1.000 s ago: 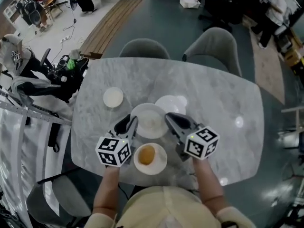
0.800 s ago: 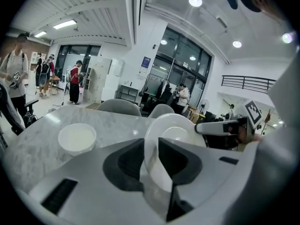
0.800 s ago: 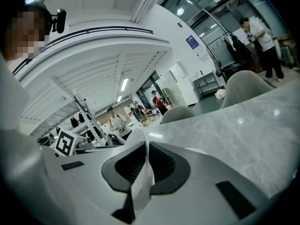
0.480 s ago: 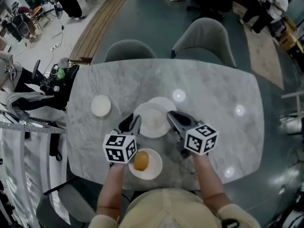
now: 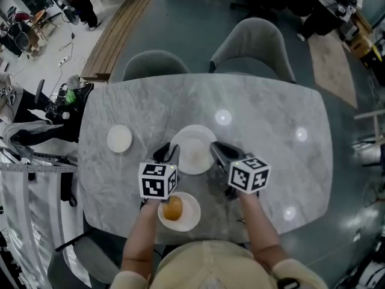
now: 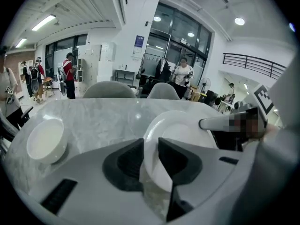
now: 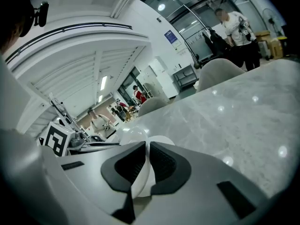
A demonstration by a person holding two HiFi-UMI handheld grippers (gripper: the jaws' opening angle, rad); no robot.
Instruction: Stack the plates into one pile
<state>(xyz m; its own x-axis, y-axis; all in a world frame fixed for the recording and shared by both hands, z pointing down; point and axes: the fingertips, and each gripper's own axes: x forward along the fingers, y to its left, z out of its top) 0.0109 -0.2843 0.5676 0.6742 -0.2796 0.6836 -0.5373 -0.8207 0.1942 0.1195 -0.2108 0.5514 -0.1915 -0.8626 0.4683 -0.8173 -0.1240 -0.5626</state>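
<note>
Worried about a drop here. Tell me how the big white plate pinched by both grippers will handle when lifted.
The white plate looks glazed and rigid, so it probably won't flex but could slip. The left gripper and right gripper pinch only opposite rims, so it may tilt if one loosens. Likely brittle against the marble table.

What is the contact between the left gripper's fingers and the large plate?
Touching. The left gripper view shows both fingers pressed on the large plate, no gap.

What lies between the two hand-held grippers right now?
A large white plate, its rim clamped by the left hand-held gripper on one side and the right hand-held gripper on the other; the head view shows it.
</note>
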